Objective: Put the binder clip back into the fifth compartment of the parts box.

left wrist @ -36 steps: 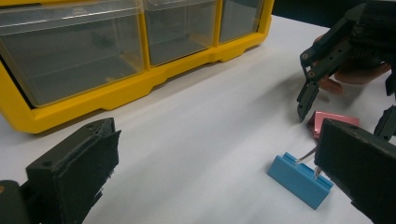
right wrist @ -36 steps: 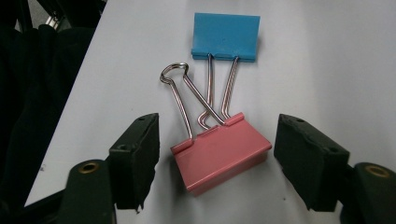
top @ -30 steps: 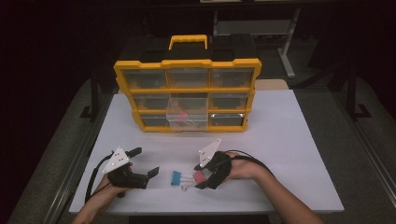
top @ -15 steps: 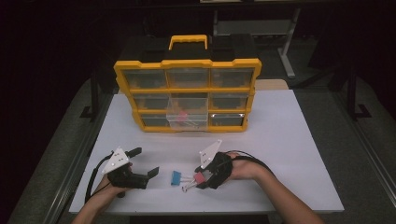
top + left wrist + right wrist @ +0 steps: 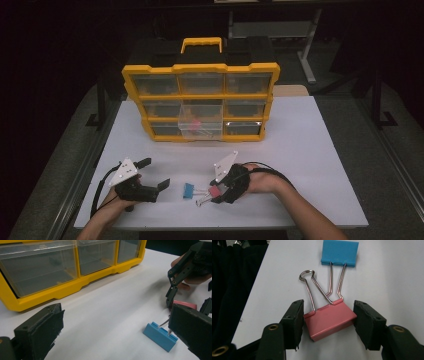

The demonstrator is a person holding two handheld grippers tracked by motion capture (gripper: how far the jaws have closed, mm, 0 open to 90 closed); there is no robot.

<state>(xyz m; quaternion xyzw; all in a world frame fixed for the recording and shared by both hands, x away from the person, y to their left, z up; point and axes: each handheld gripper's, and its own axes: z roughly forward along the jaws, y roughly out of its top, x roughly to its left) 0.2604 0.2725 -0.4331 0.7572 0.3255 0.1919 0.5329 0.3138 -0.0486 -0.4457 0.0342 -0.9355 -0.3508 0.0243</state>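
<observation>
A pink binder clip [image 5: 329,321] with silver wire handles lies on the white table [image 5: 310,150], clamped at both ends by the right gripper [image 5: 328,323], while the left gripper [image 5: 150,175] gapes wide nearby.

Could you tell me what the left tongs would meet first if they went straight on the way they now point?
Probably the small blue metal binder clip, which lies on the white table just ahead of the open left tongs, toward their right-hand jaw. Depth is unclear, so they might slide past it.
</observation>
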